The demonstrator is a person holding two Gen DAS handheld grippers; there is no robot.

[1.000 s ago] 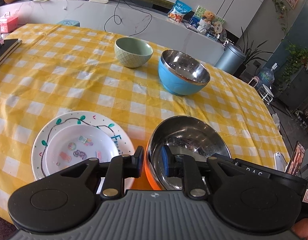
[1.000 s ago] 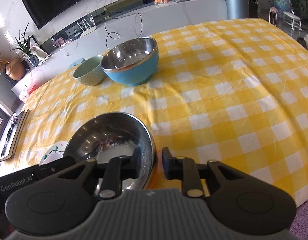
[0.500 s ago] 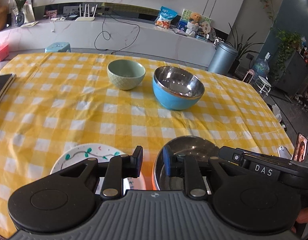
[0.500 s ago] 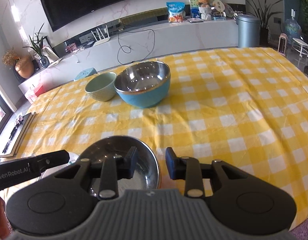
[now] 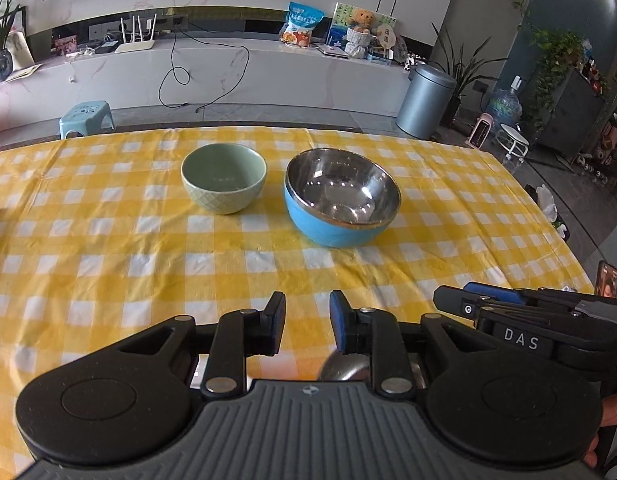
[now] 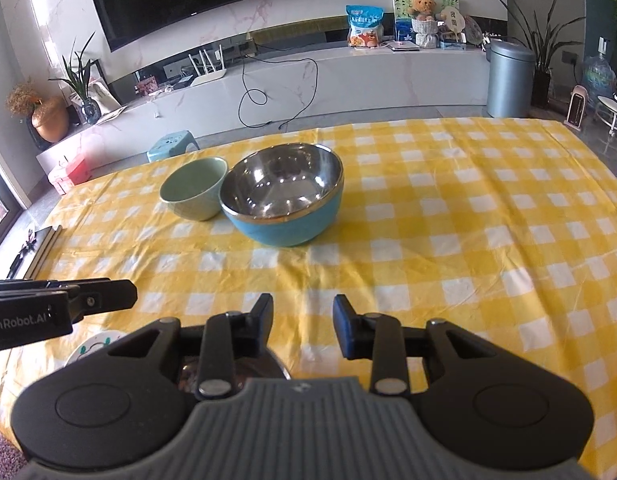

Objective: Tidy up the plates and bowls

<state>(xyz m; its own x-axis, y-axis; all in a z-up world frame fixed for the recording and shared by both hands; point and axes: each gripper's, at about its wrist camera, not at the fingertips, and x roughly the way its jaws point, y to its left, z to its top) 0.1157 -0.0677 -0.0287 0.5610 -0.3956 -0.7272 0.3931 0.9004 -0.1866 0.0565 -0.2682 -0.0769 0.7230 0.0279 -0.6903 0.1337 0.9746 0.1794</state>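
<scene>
A pale green bowl (image 5: 223,178) and a blue bowl with a steel inside (image 5: 342,203) stand side by side at the far middle of the yellow checked table (image 5: 108,248); both also show in the right wrist view, the green bowl (image 6: 193,194) and the blue bowl (image 6: 282,200). A steel bowl with an orange outside (image 5: 342,368) is mostly hidden under my grippers, as is the white decorated plate (image 6: 93,347). My left gripper (image 5: 307,326) and right gripper (image 6: 302,330) are open and empty, raised above the near table edge.
A long white counter (image 5: 228,68) with a router, snack bag and teddy bear runs behind the table. A grey bin (image 5: 425,104) and a small blue stool (image 5: 86,116) stand on the floor. A dark book (image 6: 36,252) lies at the table's left edge.
Both grippers have lifted and pulled back from the orange-and-steel bowl. The bowl and plate have slipped almost out of view beneath them. Both jaws have widened a little.
</scene>
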